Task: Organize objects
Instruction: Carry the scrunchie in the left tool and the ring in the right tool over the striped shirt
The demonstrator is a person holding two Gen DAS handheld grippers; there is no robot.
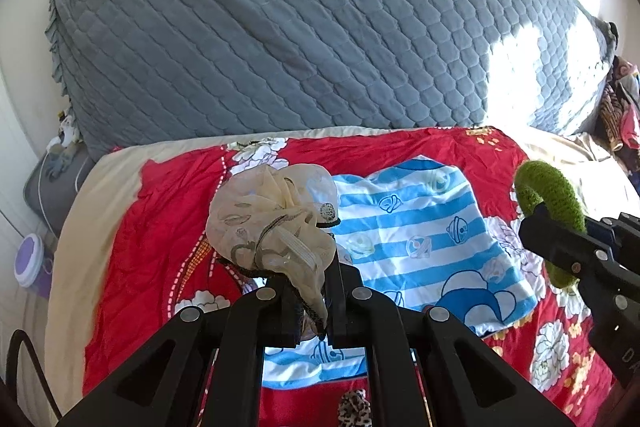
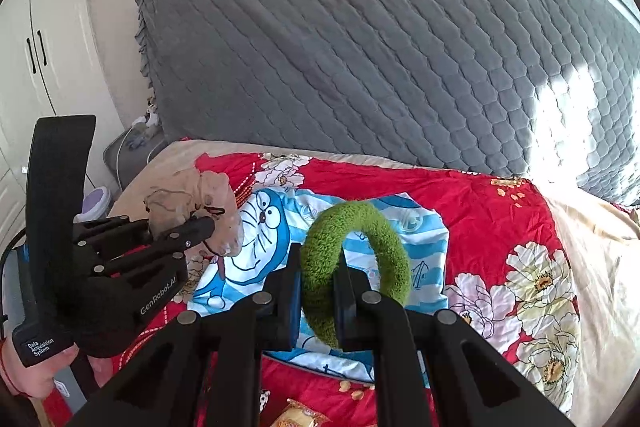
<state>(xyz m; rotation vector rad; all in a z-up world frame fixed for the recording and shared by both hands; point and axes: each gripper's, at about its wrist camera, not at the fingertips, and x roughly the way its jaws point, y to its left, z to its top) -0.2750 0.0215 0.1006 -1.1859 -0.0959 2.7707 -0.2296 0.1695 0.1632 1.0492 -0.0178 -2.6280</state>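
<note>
2 claws are working over a bed, each one gripping a hair tie. The left gripper is clamping a cream sheer scrunchie, the fabric bunching up above and ahead of its closed jaws, a thin dark elastic showing in the folds. The right gripper is squeezing a fuzzy green scrunchie, the ring standing upright and arching out ahead of the fingers. Below and ahead of both claws a blue-striped cartoon cloth is lying flat on the red floral quilt. Neither scrunchie is touching the cloth. Beyond the claws a big grey quilted pillow is leaning at the head of the bed. Just under the left claw a leopard-print scrunchie is peeking out on the quilt. From the right wrist view, the left claw is sitting off to the left, a hand holding its handle.
</note>
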